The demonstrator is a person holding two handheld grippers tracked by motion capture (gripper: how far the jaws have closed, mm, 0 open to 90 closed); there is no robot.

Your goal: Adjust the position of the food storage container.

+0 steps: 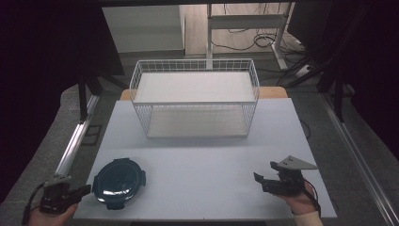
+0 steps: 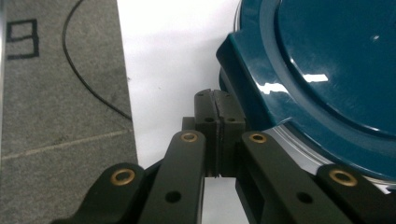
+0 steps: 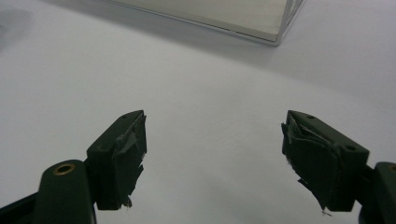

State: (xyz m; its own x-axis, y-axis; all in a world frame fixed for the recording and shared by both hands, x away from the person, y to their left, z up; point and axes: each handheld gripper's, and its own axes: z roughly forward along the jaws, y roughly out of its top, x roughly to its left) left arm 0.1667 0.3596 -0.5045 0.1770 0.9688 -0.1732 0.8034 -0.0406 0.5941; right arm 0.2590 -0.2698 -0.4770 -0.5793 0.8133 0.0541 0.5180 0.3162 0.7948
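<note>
left hand-held gripper (image 1: 86,189): low at the surface's 7 o'clock corner, jaws pressed together on nothing, tips just beside the teal lidded container (image 1: 118,182) | right hand-held gripper (image 1: 263,179): at 5 o'clock, jaws apart, empty, level | surface (image 1: 202,160): pale, white wire basket (image 1: 195,96) at 12 o'clock | room: dark, grey floor, cables

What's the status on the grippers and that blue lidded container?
Left gripper shut, empty, beside the blue container. Right gripper open, empty. Container flat on table, near wire basket; nothing between.
</note>
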